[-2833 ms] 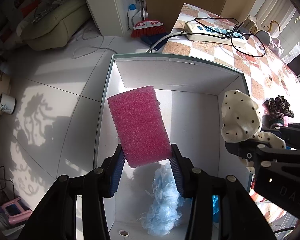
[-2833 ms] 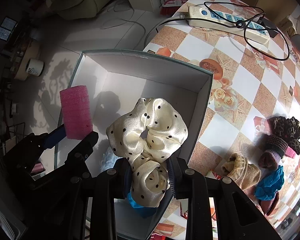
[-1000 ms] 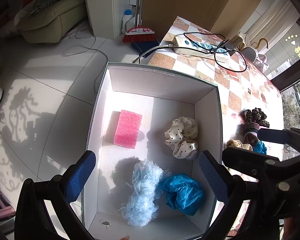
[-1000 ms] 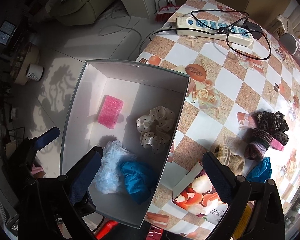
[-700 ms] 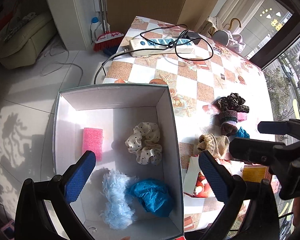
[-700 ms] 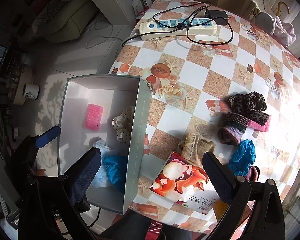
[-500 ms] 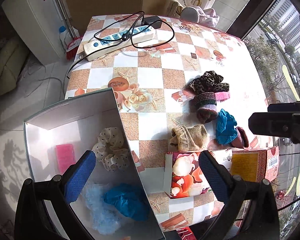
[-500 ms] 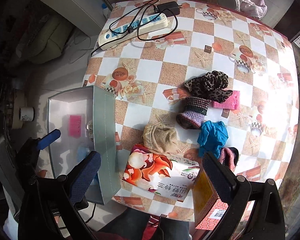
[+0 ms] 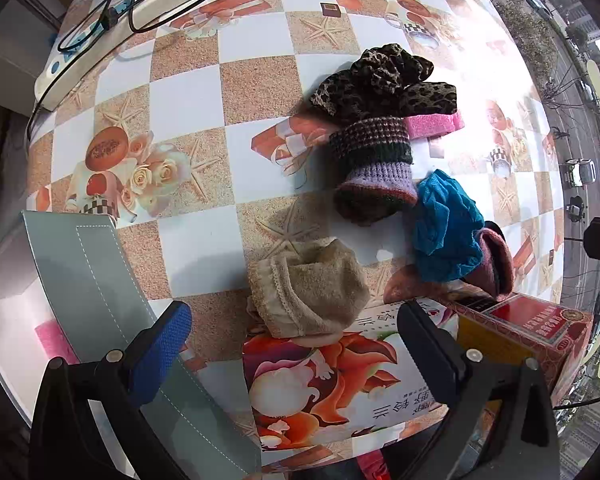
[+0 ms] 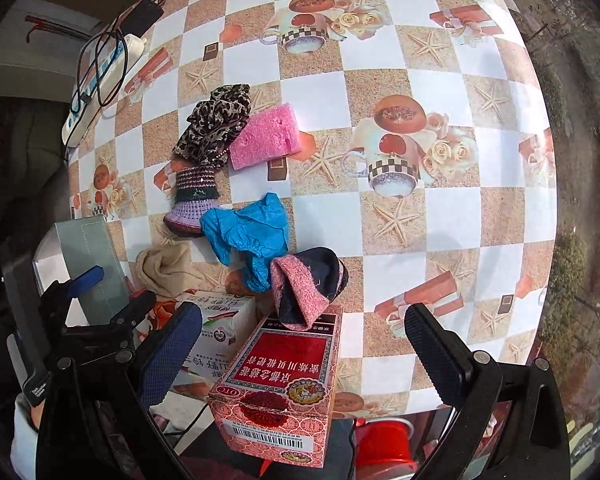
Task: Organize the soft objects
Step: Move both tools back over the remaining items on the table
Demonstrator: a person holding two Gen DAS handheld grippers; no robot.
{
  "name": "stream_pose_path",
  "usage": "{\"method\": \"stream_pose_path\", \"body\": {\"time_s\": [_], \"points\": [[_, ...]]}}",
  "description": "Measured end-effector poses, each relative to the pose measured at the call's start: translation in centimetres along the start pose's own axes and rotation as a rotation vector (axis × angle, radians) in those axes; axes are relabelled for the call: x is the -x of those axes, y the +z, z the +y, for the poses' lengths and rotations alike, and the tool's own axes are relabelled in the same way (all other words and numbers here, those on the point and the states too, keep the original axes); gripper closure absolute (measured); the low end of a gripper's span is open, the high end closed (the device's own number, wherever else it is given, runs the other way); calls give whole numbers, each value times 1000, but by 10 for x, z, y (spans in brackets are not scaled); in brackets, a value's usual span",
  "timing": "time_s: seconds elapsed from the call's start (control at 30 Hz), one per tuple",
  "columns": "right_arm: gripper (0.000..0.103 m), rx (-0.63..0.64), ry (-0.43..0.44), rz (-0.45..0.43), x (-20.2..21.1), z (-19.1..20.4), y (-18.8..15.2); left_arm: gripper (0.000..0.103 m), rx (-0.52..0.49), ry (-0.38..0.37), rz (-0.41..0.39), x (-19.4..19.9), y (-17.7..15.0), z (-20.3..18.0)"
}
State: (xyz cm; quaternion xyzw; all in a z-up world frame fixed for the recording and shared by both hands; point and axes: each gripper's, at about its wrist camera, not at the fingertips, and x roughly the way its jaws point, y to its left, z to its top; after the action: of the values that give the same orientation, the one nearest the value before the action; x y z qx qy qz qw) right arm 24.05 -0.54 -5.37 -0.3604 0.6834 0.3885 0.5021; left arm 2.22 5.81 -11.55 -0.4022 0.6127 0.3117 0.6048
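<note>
Soft things lie in a cluster on the checked table: a tan sock (image 9: 308, 292), a knitted purple cuff (image 9: 374, 172), a leopard scrunchie (image 9: 380, 76), a pink sponge (image 10: 266, 136), a blue crumpled piece (image 10: 248, 236) and a pink-and-dark sock (image 10: 304, 292). The grey box (image 9: 100, 280) stands at the left with a pink sponge (image 9: 52, 338) inside. My left gripper (image 9: 296, 348) is open and empty above the tan sock. My right gripper (image 10: 300, 348) is open and empty above the red carton (image 10: 284, 384); the left gripper also shows in the right wrist view (image 10: 108, 296).
A floral tissue box (image 9: 332, 384) lies at the table's near edge beside the red carton (image 9: 520, 328). A white power strip (image 9: 112, 20) with black cables lies at the far left. The table's right half (image 10: 440, 208) holds only the patterned cloth.
Both grippers let go of the pink sponge and the dotted scrunchie in the box, opened, and swung right from over the box to over the table's pile of soft things.
</note>
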Motion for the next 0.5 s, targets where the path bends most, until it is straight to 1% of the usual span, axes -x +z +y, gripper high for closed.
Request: {"method": "stream_pose_path", "body": {"time_s": [0.07,0.13,0.23,0.37,0.43,0.5], "points": [[1,22,-3,44,-18,-1,6,0,2,16,36,-13,6,-2],[1,61,11,75,-34,4,12,0,7,30,65,-24,10,-2],[1,145,19,123,-57,22,22,0,18,47,106,-38,14,-1],[1,257,-15,173,-86,45,33,0,56,68,155,-54,17,4],[1,298,-34,196,-98,53,37,0,80,68,187,-60,17,9],[1,325,-34,215,-108,58,41,0,94,80,206,-66,17,10]]}}
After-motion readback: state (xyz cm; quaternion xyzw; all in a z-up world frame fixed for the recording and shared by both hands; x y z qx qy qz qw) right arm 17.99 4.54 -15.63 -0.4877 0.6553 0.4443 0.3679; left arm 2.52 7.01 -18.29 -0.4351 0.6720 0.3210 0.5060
